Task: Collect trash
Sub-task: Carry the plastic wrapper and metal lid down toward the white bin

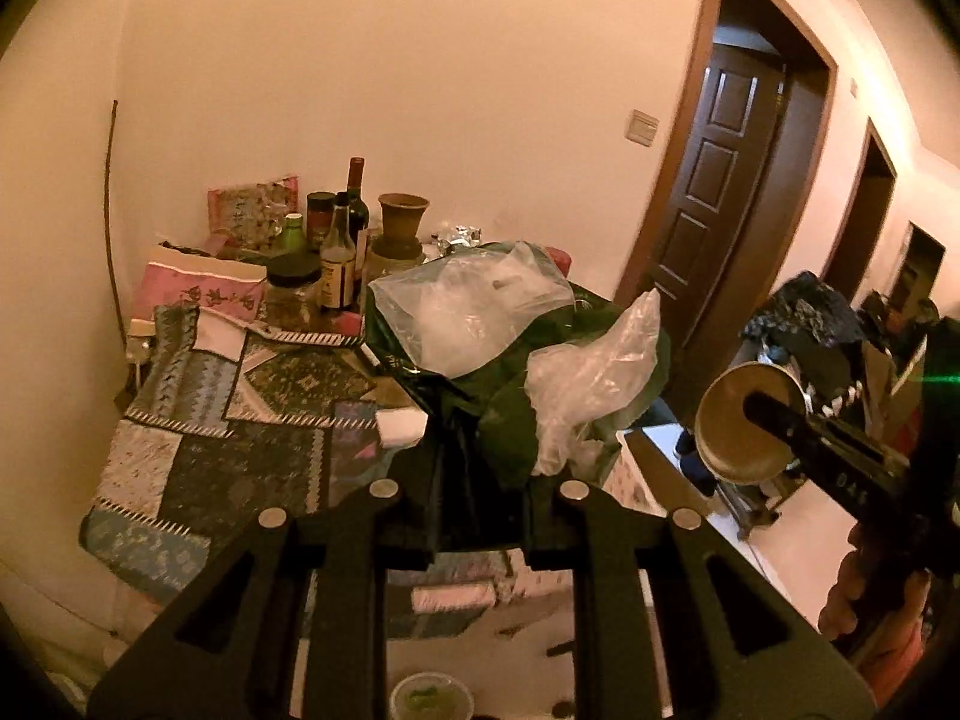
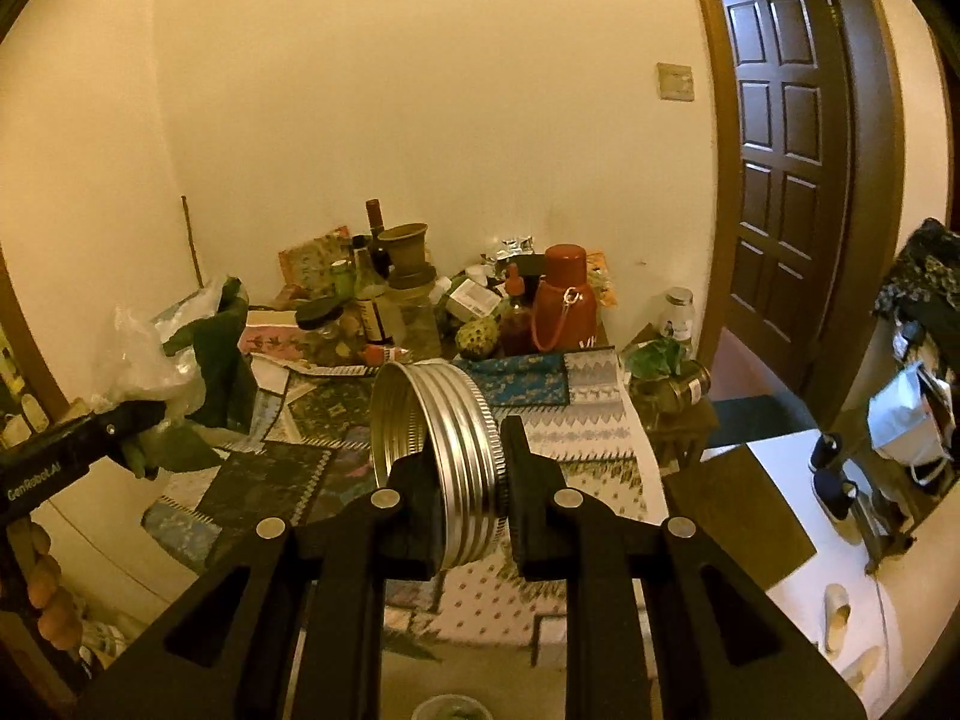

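A cluttered table covered with a patchwork cloth stands against a plain cream wall, under warm yellow light. Along its far edge crowd a wine bottle, a sauce bottle, dark-lidded jars, a clay pot and, further right, a red thermos flask with a scaly green fruit beside it. To the right of the table a dark panelled door stands ajar in a brown frame, with a light switch plate on the wall between. At the far right, shoes and hanging bags sit on a pale floor.

The left gripper is clamped on a bundle of trash held above the table: a dark green plastic bag with crumpled clear plastic bags spilling from it. In the right wrist view this bundle hangs at the left, above the cloth.

The right gripper is clamped on the wall of a round metal screw lid, tilted on edge with its hollow side facing left, above the near part of the table. A person's fingers wrap the left gripper's handle.
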The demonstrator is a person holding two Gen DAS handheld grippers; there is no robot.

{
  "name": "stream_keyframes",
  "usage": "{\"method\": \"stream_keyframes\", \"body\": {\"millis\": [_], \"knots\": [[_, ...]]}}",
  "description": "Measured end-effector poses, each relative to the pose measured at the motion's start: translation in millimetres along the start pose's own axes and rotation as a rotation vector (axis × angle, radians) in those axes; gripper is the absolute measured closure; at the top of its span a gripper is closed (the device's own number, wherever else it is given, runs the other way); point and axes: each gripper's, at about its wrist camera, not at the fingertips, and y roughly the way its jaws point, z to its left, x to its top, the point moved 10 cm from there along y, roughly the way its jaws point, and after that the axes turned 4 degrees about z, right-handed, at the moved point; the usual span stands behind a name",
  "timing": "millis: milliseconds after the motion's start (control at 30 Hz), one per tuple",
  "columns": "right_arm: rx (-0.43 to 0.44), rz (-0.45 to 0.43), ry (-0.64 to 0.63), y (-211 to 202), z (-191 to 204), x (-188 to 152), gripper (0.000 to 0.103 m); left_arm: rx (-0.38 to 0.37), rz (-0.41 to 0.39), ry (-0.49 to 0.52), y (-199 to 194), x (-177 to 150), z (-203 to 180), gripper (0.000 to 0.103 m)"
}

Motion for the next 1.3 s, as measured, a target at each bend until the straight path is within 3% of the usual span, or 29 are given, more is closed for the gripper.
{"method": "stream_keyframes", "body": {"millis": [400, 700, 967, 1300], "knots": [[-0.025, 0.019, 0.058, -75.1, 60.7, -77.1, 0.088, -0.051, 0.044, 0.003, -100.2, -91.1, 35.6, 0.085], [-0.038, 0.083, 0.072, -95.0, 75.2, -117.5, 0.088, -0.053, 0.115, 0.022, -123.3, -133.3, 37.2, 0.085], [-0.016, 0.178, 0.065, -67.2, 67.2, -151.0, 0.088, -0.003, 0.194, -0.011, -99.4, -170.2, 44.7, 0.085], [0.000, 0.362, 0.024, 14.4, 40.4, -224.6, 0.088, 0.035, 0.384, -0.048, 6.4, -261.2, 42.0, 0.085]]}}
